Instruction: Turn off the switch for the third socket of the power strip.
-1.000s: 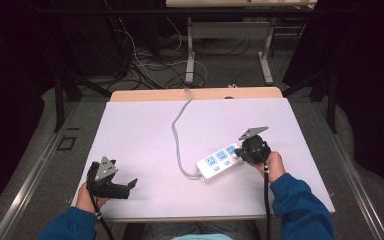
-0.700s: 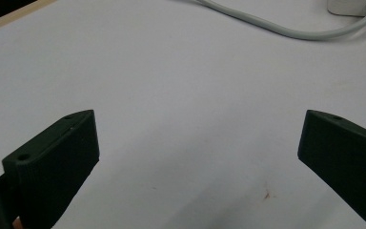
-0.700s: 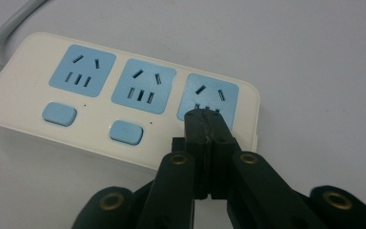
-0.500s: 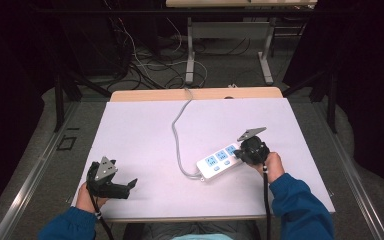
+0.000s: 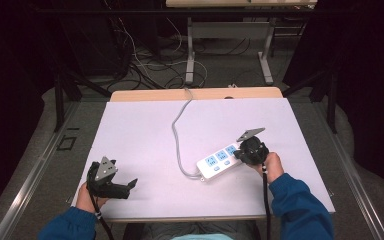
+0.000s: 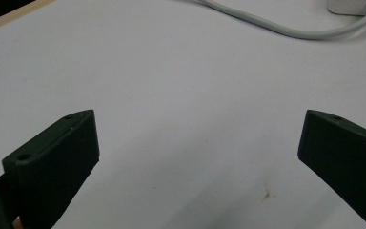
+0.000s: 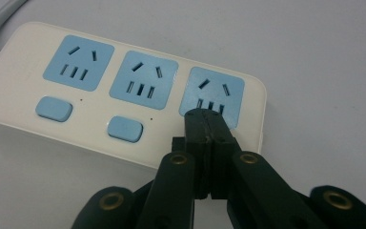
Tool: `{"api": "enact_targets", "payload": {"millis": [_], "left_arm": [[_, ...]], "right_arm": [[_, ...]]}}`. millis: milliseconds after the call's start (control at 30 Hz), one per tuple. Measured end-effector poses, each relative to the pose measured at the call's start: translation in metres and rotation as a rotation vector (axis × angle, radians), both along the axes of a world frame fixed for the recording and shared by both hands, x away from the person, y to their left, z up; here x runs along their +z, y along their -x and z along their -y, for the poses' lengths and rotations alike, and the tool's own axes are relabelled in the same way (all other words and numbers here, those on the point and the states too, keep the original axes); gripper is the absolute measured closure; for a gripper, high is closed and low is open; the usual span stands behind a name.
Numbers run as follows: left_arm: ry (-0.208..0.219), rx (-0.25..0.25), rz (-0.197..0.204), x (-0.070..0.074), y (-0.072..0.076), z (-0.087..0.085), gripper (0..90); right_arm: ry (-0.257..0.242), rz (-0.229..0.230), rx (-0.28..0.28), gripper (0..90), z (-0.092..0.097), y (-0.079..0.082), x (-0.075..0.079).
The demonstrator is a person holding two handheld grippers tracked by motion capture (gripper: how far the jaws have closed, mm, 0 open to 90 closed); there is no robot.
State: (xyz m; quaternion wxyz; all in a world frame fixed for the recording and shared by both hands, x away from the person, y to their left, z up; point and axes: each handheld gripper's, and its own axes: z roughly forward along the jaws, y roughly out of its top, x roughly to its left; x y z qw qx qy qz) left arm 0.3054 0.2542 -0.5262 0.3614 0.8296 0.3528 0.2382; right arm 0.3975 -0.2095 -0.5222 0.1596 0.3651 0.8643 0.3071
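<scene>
A white-topped table (image 5: 145, 130) carries the whole arrangement, its wooden far edge exposed along the back. On its right half lies a white power strip (image 5: 219, 161) with three blue sockets and two blue switches, set at a slant with one end near the table's middle; its grey cord (image 5: 176, 131) curves from that end across the surface and over the far edge. The right gripper (image 5: 241, 152), held in the right hand (image 5: 270, 165), meets the strip's other end: in the right gripper view its jaws are pressed fully together with nothing between them, their joined tip over the blue face of the end socket (image 7: 213, 94). The left gripper (image 5: 130, 184), held in the left hand (image 5: 87, 197), rests near the front left corner, well apart from the strip; its jaws stand wide apart and empty above bare tabletop.
</scene>
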Motion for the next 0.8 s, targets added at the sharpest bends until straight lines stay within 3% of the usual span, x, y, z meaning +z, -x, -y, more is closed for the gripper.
{"api": "enact_targets", "payload": {"millis": [100, 233, 300, 567, 600, 700, 733, 767, 800], "left_arm": [[0.000, 0.001, 0.001, -0.0001, 0.0001, -0.0001, 0.1], [0.000, 0.001, 0.001, -0.0002, 0.0001, 0.0000, 0.1], [0.004, 0.000, 0.001, -0.0003, 0.0001, -0.0001, 0.1], [-0.002, -0.004, -0.001, -0.0006, -0.0003, 0.0000, 0.1], [-0.003, -0.003, -0.001, -0.0005, -0.0002, 0.0000, 0.1], [-0.002, -0.003, -0.001, -0.0005, -0.0002, 0.0001, 0.1], [-0.001, -0.002, -0.001, -0.0006, -0.0001, 0.0001, 0.1], [-0.001, -0.003, -0.001, -0.0005, -0.0001, 0.0000, 0.1], [-0.001, -0.002, -0.001, -0.0005, -0.0001, 0.0001, 0.1]], "right_arm": [[-0.003, -0.022, 0.007, 90.0, 0.0010, 0.0006, 0.0005], [-0.012, -0.017, 0.000, 90.0, 0.0009, 0.0007, -0.0003], [-0.001, -0.043, 0.000, 90.0, 0.0016, 0.0014, 0.0015], [-0.018, -0.027, -0.004, 90.0, 0.0009, 0.0011, -0.0003], [-0.001, -0.041, -0.002, 90.0, 0.0016, 0.0015, 0.0014], [-0.014, -0.031, -0.003, 90.0, 0.0010, 0.0013, 0.0001], [0.010, -0.041, 0.000, 90.0, 0.0018, 0.0015, 0.0020], [-0.027, -0.009, 0.002, 90.0, 0.0012, 0.0008, -0.0013], [0.036, -0.059, -0.003, 90.0, 0.0021, 0.0019, 0.0041]]}}
